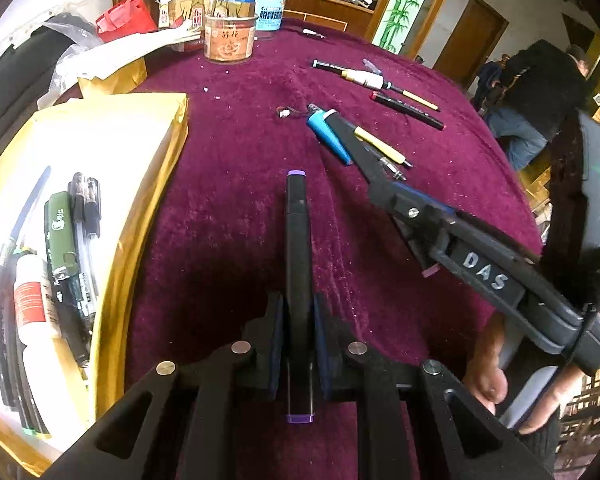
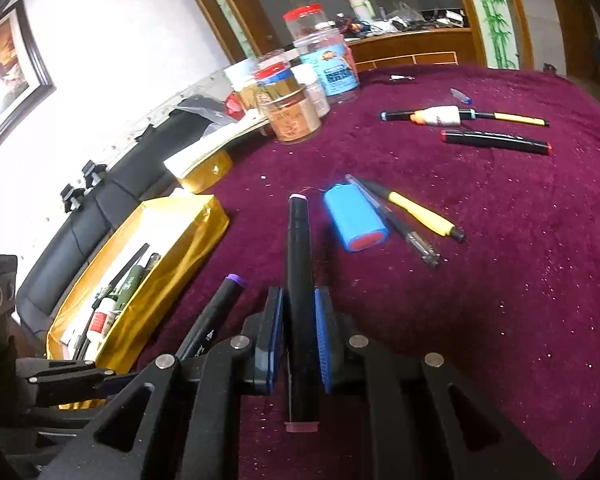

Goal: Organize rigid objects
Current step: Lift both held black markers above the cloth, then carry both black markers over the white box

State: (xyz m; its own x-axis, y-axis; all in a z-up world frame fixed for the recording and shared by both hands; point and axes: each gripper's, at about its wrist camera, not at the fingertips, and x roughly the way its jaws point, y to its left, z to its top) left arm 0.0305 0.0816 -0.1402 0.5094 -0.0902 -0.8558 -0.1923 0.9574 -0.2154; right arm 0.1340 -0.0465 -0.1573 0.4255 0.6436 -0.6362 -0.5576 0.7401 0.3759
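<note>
Two black markers are clamped, one in each gripper: the left gripper [image 1: 298, 340] is closed on a purple-capped marker [image 1: 298, 240], the right gripper [image 2: 300, 340] on a pink-capped marker [image 2: 299, 280], both held over the maroon tablecloth [image 1: 228, 160]. Each marker's middle is hidden between the blue pads, so only the barrel ahead and the rear cap show. In the left wrist view the right gripper enters from 3 o'clock, and its fingers cover part of the pens beside the blue lighter [image 1: 328, 136]; the right wrist view shows that lighter [image 2: 356, 218] whole, with a yellow pen [image 2: 424, 216] lying just beside it. A person at 2 o'clock appears only in the left view; a framed picture [image 2: 12, 68] at 10 o'clock only in the right. At 9 o'clock a gold tray [image 1: 156, 168] holds pens, a green tube [image 1: 62, 232] and a white bottle [image 1: 34, 296], its near end cut off. Jars [image 1: 230, 36] stand at 12 o'clock, their labels unreadable.
</note>
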